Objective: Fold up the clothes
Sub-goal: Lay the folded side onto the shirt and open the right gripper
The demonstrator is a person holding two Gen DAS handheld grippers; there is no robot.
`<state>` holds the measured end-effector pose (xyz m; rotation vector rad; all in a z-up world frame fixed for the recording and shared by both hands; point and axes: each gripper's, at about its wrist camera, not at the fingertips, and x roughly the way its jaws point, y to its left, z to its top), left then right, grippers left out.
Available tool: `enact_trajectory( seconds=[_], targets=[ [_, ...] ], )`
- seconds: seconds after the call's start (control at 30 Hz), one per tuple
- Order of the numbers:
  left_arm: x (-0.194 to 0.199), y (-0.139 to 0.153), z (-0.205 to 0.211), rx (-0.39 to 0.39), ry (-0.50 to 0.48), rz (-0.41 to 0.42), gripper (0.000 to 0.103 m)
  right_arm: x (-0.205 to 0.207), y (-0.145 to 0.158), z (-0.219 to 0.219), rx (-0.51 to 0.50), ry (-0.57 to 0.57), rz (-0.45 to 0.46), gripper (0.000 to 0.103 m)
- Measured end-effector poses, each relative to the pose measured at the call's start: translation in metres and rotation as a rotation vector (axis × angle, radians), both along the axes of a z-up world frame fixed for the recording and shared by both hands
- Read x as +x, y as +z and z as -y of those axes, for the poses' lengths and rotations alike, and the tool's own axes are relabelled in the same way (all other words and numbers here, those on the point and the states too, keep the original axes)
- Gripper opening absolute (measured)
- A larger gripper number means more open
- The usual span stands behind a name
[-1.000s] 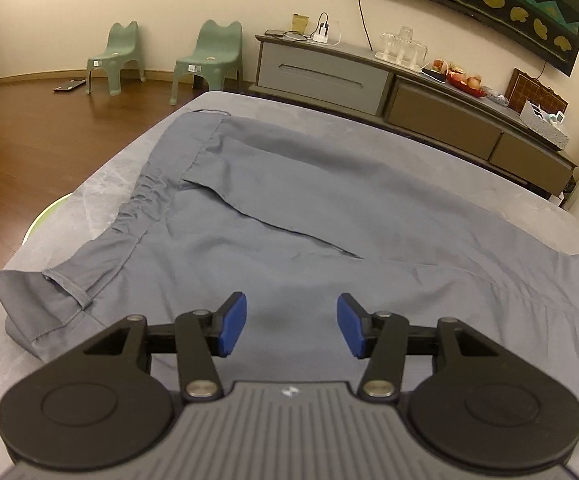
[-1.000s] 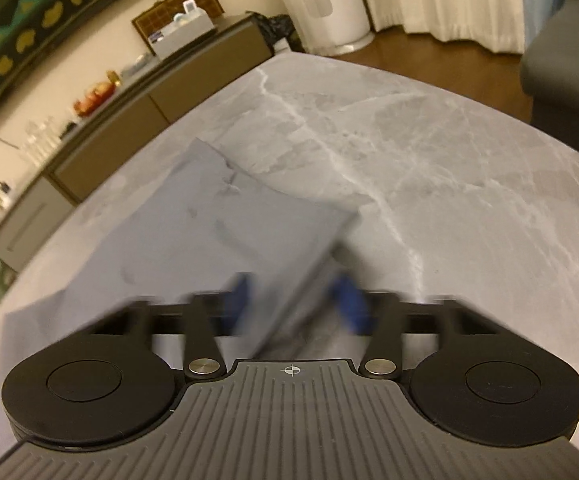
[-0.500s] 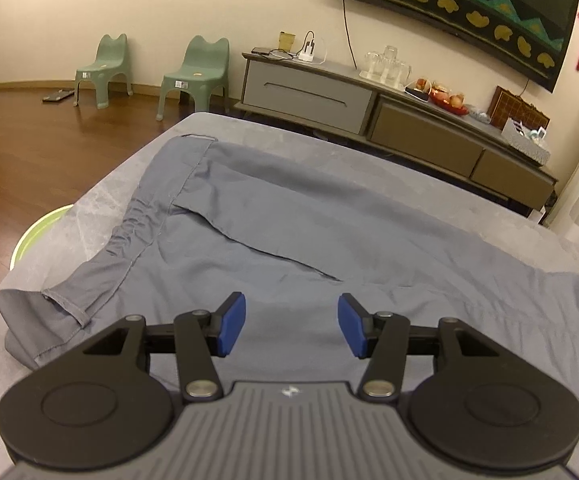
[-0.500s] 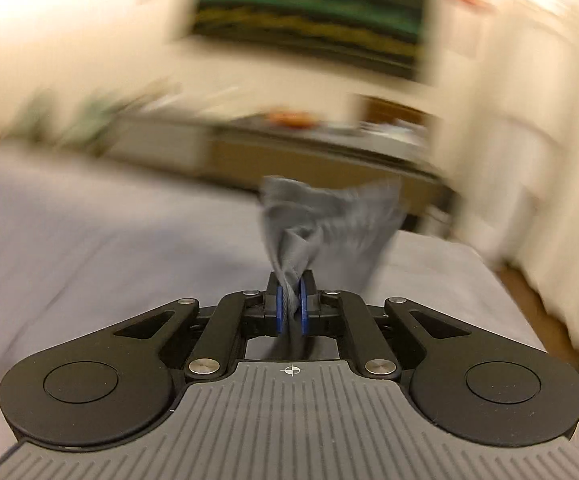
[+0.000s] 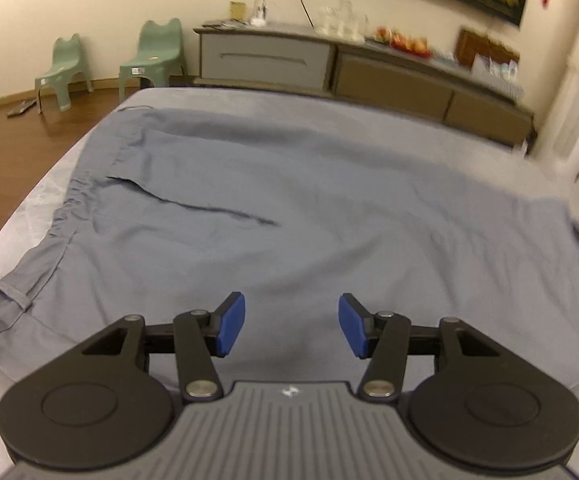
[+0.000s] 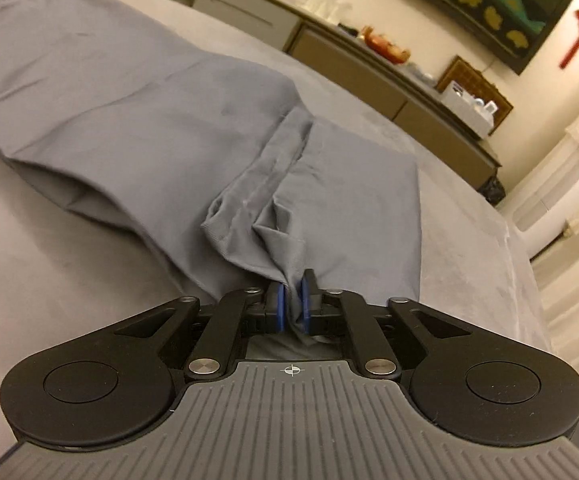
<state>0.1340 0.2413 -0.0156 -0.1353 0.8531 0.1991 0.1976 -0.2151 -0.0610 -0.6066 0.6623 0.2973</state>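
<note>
Grey trousers (image 5: 289, 208): spread flat across the table (image 5: 29, 216), waistband at the left edge, pocket slit showing.
Left view, left gripper (image 5: 291, 326): pads spread apart, hovering above the cloth, nothing between them.
Left view, hidden: right side is blurred; the far leg end cannot be made out.
Right view, trousers (image 6: 129, 92): leg end bunched and lifted off the table (image 6: 69, 248).
Right view, right gripper (image 6: 293, 306): jaws have just been opening slightly, pads pinch a fold of the leg hem.
Risk: the thin pinch may slip as the leg is carried over, leaving a crooked fold.
Right view, hidden: cloth under the gripper body.
</note>
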Motion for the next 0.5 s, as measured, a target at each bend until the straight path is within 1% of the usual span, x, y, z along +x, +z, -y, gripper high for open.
enact_trajectory(
  seconds=[0.03, 0.07, 0.1, 0.13, 0.17, 0.2, 0.23, 0.33, 0.37, 0.4, 0.43, 0.47, 0.5],
  targets=[
    [0.002, -0.004, 0.001, 0.014, 0.003, -0.014, 0.053, 0.001, 0.005, 0.005, 0.049, 0.004, -0.026, 0.021],
    [0.003, -0.006, 0.001, 0.022, 0.01, -0.024, 0.053, 0.002, 0.012, 0.014, 0.129, 0.015, -0.068, 0.027],
    [0.003, -0.008, 0.0, 0.025, 0.017, -0.03, 0.053, 0.004, 0.028, 0.03, 0.283, 0.031, -0.114, 0.043],
    [0.003, -0.009, -0.001, 0.024, 0.023, -0.032, 0.053, 0.005, 0.043, 0.046, 0.438, 0.046, -0.156, 0.047],
    [0.002, -0.01, -0.003, 0.022, 0.029, -0.033, 0.053, 0.005, 0.058, 0.064, 0.595, 0.054, -0.165, 0.047],
    [0.002, -0.01, -0.003, 0.022, 0.033, -0.033, 0.053, 0.007, 0.071, 0.082, 0.732, 0.04, -0.151, 0.048],
    [0.003, -0.01, -0.001, 0.023, 0.031, -0.034, 0.053, 0.011, 0.075, 0.092, 0.783, 0.006, -0.134, 0.048],
    [0.006, -0.013, 0.007, 0.023, 0.015, -0.038, 0.053, 0.037, 0.057, 0.091, 0.692, -0.152, -0.143, 0.046],
    [0.008, -0.014, 0.012, 0.028, 0.002, -0.04, 0.053, 0.044, 0.046, 0.084, 0.65, -0.166, -0.168, 0.043],
    [0.009, -0.015, 0.019, 0.037, -0.014, -0.042, 0.053, 0.047, 0.036, 0.073, 0.603, -0.155, -0.183, 0.036],
    [0.009, -0.015, 0.025, 0.047, -0.03, -0.04, 0.053, 0.05, 0.027, 0.062, 0.551, -0.143, -0.193, 0.033],
    [0.009, -0.015, 0.031, 0.056, -0.048, -0.037, 0.053, 0.048, 0.022, 0.053, 0.47, -0.123, -0.164, 0.033],
    [0.01, -0.015, 0.036, 0.066, -0.068, -0.039, 0.053, 0.046, 0.017, 0.045, 0.389, -0.103, -0.135, 0.029]
  ],
)
